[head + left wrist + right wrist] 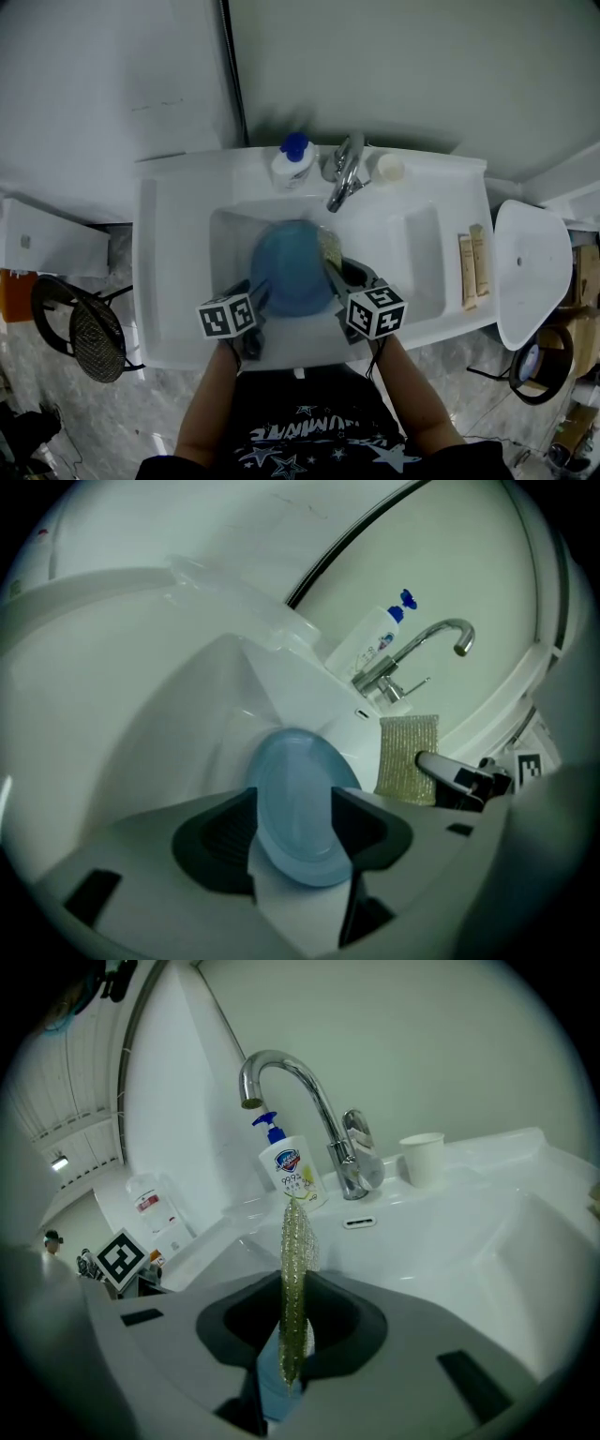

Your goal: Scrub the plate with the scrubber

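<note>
Plate [292,267] sits in the sink basin [230,234], below the faucet [345,173]. At its near-left rim the left tongs [295,829] stand spread around it, apparently not pinching it; unsteadied, it could slide or spin under scrubbing. Rightward, the right tongs [292,1335] pinch the scrubber [294,1269] edge-on, and that thin hold might let it fold or slip. Only the head view shows the whole plate; only the right gripper view shows that pinch.

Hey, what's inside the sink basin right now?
A blue plate is in the sink basin, with a scrubber by its right edge. The plate covers most of the basin's bottom, so anything beneath it is hidden.
</note>
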### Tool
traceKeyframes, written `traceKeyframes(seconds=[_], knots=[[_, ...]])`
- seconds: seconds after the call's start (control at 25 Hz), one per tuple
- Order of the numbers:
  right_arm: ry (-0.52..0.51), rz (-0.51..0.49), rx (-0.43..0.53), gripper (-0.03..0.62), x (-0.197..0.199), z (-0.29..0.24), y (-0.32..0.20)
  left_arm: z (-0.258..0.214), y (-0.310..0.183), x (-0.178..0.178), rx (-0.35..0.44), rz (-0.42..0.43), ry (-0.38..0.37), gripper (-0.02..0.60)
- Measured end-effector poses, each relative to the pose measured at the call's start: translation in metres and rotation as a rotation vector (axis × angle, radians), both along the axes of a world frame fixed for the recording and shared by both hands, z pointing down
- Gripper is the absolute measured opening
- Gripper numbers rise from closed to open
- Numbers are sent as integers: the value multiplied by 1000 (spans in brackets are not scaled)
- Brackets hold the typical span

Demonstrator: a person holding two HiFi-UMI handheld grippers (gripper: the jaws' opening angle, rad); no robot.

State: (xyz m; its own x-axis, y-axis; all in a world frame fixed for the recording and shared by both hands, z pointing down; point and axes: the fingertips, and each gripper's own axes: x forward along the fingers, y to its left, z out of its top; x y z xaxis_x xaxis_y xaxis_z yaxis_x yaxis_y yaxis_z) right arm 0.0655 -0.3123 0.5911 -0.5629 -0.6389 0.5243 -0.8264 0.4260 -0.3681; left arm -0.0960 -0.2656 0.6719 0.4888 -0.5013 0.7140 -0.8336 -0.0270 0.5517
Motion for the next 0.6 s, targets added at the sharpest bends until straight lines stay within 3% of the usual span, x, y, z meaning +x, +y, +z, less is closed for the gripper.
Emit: traceKeyframes(seconds=[0.2,0.6], knots=[[-1,9,-11,74,2,5,-4,12,-5,5,-37,-10,30,250],[-1,8,-32,74,3,12,-10,44,-4,2,-166,-57,50,253]])
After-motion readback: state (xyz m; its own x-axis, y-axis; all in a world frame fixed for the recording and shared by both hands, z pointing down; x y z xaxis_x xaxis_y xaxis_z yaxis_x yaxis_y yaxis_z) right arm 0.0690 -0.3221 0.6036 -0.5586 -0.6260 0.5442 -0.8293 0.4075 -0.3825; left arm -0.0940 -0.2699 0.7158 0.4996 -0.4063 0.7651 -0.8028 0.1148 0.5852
